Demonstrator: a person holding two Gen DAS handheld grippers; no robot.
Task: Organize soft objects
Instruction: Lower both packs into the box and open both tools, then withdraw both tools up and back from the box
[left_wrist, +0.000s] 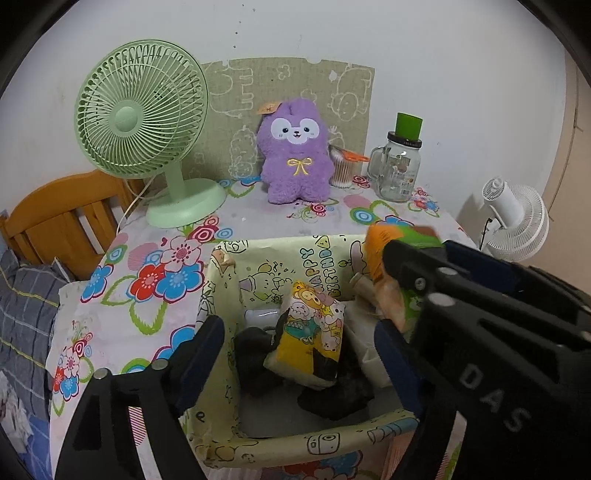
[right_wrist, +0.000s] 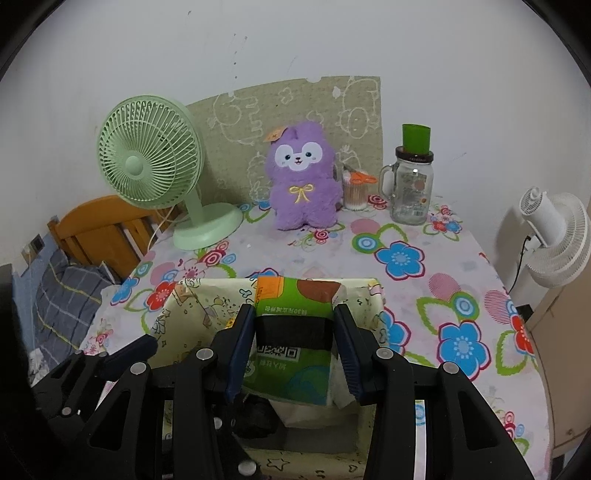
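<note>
A: Right claw (right_wrist: 295, 347) clamps a green pack (right_wrist: 295, 325) over the box (right_wrist: 177, 314); left claw (left_wrist: 299, 354) gapes, empty.

B: Yellow pack (left_wrist: 314, 332) already boxed; plush (right_wrist: 304, 177) waits at twelve o'clock.

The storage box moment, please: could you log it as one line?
left hand-held gripper: open over storage box | yellow tissue pack: inside box | right hand-held gripper: shut on green tissue pack, above box

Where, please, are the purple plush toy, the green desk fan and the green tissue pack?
purple plush toy (left_wrist: 293, 162): left wrist view, on its chest by the yellow bow.
green desk fan (left_wrist: 125, 119): left wrist view, on the grille's hub.
green tissue pack (right_wrist: 291, 363): right wrist view, on its wrapper below the black band.
</note>
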